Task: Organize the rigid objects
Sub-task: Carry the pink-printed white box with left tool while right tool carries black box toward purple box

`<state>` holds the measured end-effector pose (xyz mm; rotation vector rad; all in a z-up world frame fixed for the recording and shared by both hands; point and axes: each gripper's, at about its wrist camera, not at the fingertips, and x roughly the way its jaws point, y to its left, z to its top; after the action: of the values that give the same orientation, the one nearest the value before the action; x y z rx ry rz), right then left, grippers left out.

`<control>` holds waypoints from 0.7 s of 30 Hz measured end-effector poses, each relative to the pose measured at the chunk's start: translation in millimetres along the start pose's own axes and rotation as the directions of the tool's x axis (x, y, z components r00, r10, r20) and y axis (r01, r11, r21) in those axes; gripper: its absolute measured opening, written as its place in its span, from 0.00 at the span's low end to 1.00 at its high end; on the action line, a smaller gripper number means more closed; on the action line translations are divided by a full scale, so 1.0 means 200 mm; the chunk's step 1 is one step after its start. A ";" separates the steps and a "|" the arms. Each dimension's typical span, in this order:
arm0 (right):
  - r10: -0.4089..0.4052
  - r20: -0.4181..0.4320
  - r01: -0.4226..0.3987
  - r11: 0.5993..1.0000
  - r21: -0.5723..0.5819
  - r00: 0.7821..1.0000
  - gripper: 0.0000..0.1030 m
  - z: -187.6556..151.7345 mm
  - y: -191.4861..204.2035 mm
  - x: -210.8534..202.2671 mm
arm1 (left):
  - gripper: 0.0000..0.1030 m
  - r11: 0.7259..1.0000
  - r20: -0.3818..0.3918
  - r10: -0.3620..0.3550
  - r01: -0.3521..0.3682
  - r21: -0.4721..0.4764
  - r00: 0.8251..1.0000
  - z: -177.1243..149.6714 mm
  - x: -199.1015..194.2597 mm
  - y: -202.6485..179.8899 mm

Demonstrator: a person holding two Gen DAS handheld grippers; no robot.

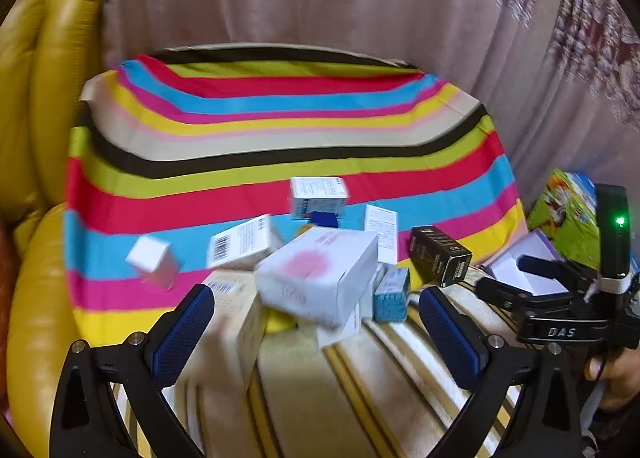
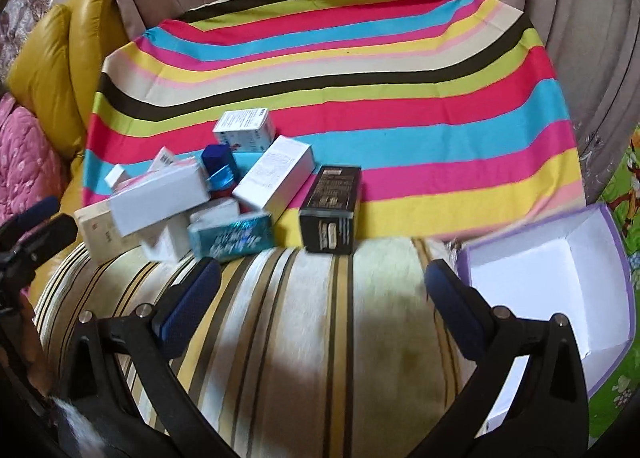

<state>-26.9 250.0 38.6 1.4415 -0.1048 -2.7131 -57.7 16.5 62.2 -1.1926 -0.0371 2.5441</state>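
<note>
We see a jumble of small boxes heaped on the near edge of a striped cloth (image 2: 360,69): a white box with a pink mark (image 1: 320,274) lies on top, a teal box (image 2: 232,238) in front of it, a black box (image 2: 332,209) just to the right, apart from the heap. An open white box with a purple rim (image 2: 560,270) sits well to the right. Our left hand-held gripper (image 1: 316,334) and right hand-held gripper (image 2: 320,302) both hover with fingers spread wide, gripping nothing.
</note>
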 end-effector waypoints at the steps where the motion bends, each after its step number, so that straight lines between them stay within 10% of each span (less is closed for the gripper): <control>1: -0.010 -0.008 0.010 1.000 -0.003 1.000 1.00 0.02 0.00 0.02 | 1.00 1.000 -0.008 0.016 -0.016 0.005 1.000 0.02 0.03 0.00; 10: -0.074 -0.070 0.073 0.997 -0.018 0.995 0.87 0.13 -0.01 0.22 | 1.00 0.997 -0.148 -0.072 0.075 0.014 0.986 0.08 0.29 0.04; 14: -0.088 -0.102 0.086 0.996 -0.023 0.991 0.79 0.14 -0.01 0.29 | 0.83 0.995 -0.206 -0.089 0.095 0.021 0.975 0.06 0.35 0.03; 21: -0.069 -0.157 0.070 0.998 -0.003 0.985 0.43 0.12 -0.04 0.36 | 0.74 0.992 -0.214 -0.124 0.129 0.012 0.969 0.05 0.35 0.01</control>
<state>-87.9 252.4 -7.6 1.6843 -0.0508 -2.6401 -107.2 38.3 15.3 -1.3989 -0.0285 2.2886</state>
